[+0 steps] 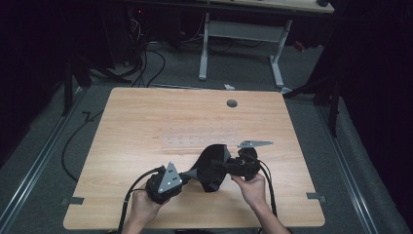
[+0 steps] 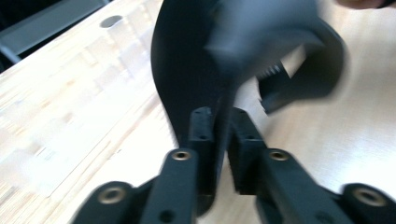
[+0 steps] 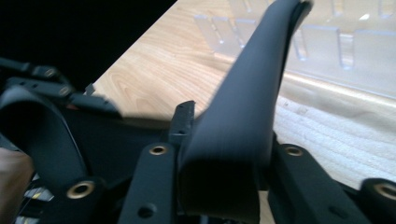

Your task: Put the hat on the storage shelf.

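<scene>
Strap (image 1: 210, 168), black, broad and limp, hangs looped between the two grippers above the near half of the table (image 1: 146, 122) in the high view; if either grip slackens, that end would flop down. In the left gripper view, the left gripper (image 2: 223, 128) pinches its thin edge tightly. In the right gripper view, the right gripper (image 3: 224, 135) has the folded band between its jaws, seemingly loosely, so it could slide out.
</scene>
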### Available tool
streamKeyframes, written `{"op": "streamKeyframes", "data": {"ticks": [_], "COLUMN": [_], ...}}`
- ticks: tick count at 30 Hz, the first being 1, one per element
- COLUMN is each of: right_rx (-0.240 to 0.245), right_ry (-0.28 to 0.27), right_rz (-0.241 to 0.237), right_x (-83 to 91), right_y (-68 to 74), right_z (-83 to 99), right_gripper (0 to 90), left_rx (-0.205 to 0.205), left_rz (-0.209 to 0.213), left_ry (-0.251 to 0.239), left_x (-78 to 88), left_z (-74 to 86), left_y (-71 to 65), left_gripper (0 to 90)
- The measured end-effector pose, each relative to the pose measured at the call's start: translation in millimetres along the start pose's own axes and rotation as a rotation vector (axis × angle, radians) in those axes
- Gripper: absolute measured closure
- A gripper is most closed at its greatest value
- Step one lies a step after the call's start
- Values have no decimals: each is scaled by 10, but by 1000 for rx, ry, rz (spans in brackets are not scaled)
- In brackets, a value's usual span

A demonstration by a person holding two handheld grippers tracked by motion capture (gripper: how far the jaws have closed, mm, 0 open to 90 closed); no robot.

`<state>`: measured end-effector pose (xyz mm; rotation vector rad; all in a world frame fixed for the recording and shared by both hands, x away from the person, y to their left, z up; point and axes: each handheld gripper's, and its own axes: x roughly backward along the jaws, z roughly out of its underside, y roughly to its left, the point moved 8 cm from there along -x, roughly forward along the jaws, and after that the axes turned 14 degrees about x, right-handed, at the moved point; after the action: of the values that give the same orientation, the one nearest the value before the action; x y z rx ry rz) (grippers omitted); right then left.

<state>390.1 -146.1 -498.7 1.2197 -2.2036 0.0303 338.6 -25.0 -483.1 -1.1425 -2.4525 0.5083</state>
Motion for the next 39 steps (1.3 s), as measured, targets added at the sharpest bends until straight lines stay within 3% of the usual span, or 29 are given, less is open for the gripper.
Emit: {"op": "streamKeyframes", "data": {"ticks": [2,3,6,7,12,14,16,17,19,20,23,29,30,31,36,39], "right_rx": [-3,2,3,5,-9,-20,-21,-14,-13,-11,-14,25,25,32,48,41], "right_ry": [-12,-17,-19,-21,-57,-115,-131,-131,-124,-98,-32,31,31,54,111,136], "right_rz": [-4,-14,-20,-21,-34,-55,-56,-28,-4,31,128,344,344,399,524,560], "right_x": [6,5,-8,-6,70,194,229,287,318,323,330,393,393,407,475,531], "right_y": [1,11,19,11,3,-1,-16,-64,-127,-203,-383,-677,-677,-764,-929,-1003], "right_z": [2,2,7,10,0,-29,-27,24,104,182,364,672,672,753,878,937], "right_gripper": [655,631,558,533,461,426,423,422,421,421,414,399,399,389,374,370], "left_rx": [3,-16,-2,23,49,73,90,123,133,151,160,185,185,189,220,247], "left_rz": [26,18,23,31,52,57,56,60,59,55,51,46,46,43,31,22], "left_ry": [34,48,59,53,48,40,30,17,14,15,-2,-42,-42,-46,-70,-92], "left_x": [33,33,33,36,85,112,132,157,165,181,207,244,244,249,277,307], "left_z": [25,42,47,35,-1,-30,-53,-80,-92,-132,-213,-310,-310,-316,-357,-398], "left_y": [-102,-103,-104,-114,-132,-119,-91,-67,-50,0,41,78,78,86,173,236], "left_gripper": [863,866,868,868,869,869,869,869,869,869,869,869,869,869,868,869]}}
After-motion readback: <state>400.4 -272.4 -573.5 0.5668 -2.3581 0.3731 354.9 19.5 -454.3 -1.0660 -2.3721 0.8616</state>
